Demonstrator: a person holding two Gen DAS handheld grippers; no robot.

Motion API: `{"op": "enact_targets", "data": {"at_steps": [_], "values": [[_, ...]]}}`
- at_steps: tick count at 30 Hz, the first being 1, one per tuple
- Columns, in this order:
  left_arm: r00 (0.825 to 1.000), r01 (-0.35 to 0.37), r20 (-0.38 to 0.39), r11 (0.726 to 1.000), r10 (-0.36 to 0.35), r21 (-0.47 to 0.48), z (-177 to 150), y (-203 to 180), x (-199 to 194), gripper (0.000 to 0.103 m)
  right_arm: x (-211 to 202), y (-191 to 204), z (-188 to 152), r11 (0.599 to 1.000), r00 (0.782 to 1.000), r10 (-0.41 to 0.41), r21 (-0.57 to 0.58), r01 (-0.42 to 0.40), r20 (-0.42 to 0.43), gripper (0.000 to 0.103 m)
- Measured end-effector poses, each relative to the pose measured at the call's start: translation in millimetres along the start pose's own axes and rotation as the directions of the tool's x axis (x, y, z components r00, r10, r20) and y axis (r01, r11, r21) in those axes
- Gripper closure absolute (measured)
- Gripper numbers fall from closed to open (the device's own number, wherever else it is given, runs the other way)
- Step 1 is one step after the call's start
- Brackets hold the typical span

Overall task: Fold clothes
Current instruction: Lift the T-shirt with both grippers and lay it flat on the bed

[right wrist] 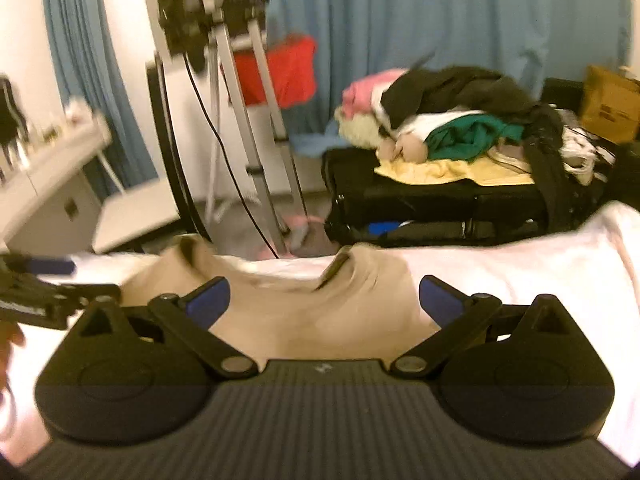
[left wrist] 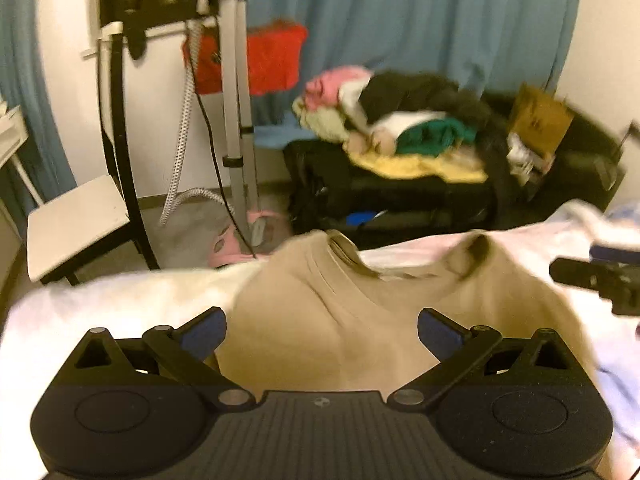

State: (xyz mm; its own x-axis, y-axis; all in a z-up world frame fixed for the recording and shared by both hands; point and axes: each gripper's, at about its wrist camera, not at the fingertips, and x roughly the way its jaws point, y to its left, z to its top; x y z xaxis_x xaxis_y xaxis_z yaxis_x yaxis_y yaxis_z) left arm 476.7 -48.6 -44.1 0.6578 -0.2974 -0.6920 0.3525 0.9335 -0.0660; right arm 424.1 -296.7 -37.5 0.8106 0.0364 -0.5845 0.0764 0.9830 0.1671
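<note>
A beige garment lies rumpled on a white-covered surface, with two folds standing up at its far edge. It also shows in the right wrist view. My left gripper is open and empty, with the garment between and under its jaws. My right gripper is open and empty over the same garment. The right gripper shows at the right edge of the left wrist view, and the left gripper shows at the left edge of the right wrist view.
Beyond the white surface a black suitcase carries a pile of mixed clothes. A tripod, a white chair, a red cloth, a brown box and blue curtains stand behind.
</note>
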Motion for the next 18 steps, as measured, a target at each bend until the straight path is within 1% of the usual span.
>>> {"op": "enact_targets", "data": {"at_steps": [3,4,7,9,10,13,15,18], "values": [[0.998,0.009,0.068,0.997,-0.004,-0.071,-44.9,3.9,-60.6,0.0,-64.7,14.0,-35.5,0.999,0.997,-0.01,0.032,0.007,0.077,0.0],[0.996,0.022,0.088,0.994,-0.013,-0.108,-64.4,9.1,-81.2,0.0,-85.9,18.0,-48.4,0.999,0.995,-0.007,0.044,0.003,0.099,0.0],[0.991,0.079,0.12,0.972,-0.053,-0.222,-115.3,18.9,-127.7,0.001,-145.7,25.6,-86.3,0.995,0.989,0.01,0.096,-0.024,0.151,0.0],[0.987,0.124,0.135,0.943,-0.085,-0.31,-148.1,31.0,-151.9,0.001,-182.9,30.6,-111.6,0.991,0.985,0.026,0.127,-0.048,0.171,0.0],[0.986,0.138,0.136,0.924,-0.095,-0.357,-163.3,38.6,-162.0,0.002,-196.3,32.0,-122.3,0.99,0.984,0.029,0.132,-0.053,0.178,0.0],[0.985,0.163,0.124,0.855,-0.117,-0.492,-203.2,61.3,-186.1,0.006,-229.0,36.6,-150.9,0.989,0.983,0.03,0.14,-0.056,0.184,0.0],[0.985,0.171,0.115,0.809,-0.129,-0.562,-217.0,76.5,-197.2,0.007,-245.6,36.1,-168.0,0.984,0.98,0.039,0.161,-0.071,0.193,0.0],[0.98,0.197,0.15,0.768,-0.132,-0.61,-223.1,92.1,-212.6,0.008,-256.5,32.4,-185.6,0.974,0.979,0.052,0.204,-0.093,0.196,0.0]]}}
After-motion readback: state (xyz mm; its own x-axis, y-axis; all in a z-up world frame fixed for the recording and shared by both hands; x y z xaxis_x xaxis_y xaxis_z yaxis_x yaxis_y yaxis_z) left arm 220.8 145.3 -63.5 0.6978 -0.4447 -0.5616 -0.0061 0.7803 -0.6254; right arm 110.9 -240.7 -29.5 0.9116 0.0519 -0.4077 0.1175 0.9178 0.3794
